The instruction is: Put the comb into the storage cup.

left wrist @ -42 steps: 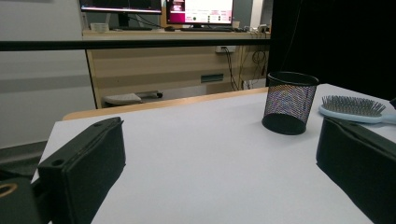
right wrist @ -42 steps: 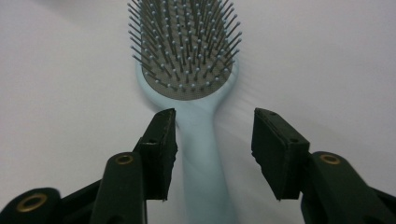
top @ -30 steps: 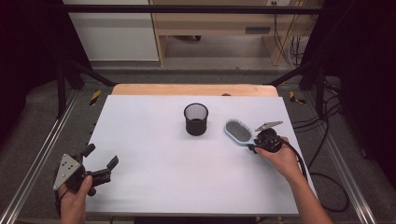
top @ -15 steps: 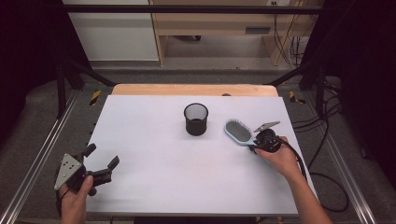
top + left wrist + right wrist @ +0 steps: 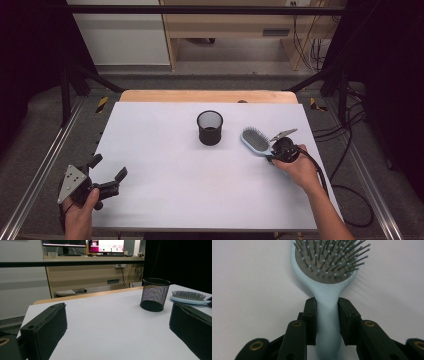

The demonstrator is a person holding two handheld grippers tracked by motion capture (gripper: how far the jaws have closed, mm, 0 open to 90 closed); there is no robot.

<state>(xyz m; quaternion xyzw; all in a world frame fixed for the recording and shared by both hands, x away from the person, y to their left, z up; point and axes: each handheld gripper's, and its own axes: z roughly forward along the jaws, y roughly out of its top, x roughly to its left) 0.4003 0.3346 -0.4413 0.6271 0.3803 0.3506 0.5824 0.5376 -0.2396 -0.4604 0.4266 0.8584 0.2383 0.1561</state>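
Our right claw (image 5: 327, 322) has just been closing on the brush (image 5: 328, 277) handle; the pads look to be touching it. The brush lies on the worktop (image 5: 165, 165) beside the cup (image 5: 210, 128). Light, stiff, likely slick plastic; the handle neck suits a grip. Left claw (image 5: 107, 172) gapes empty.

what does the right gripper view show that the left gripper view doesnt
Right gripper view: the right gripper, its jaws having just been closing, now pressed on either side of the hairbrush's pale blue handle, bristles up, lying on the white table.

Left gripper view: the black mesh cup standing upright, the left gripper with jaws wide apart and nothing between them, plus a desk with monitors behind.

Both: the hairbrush and the white table top.
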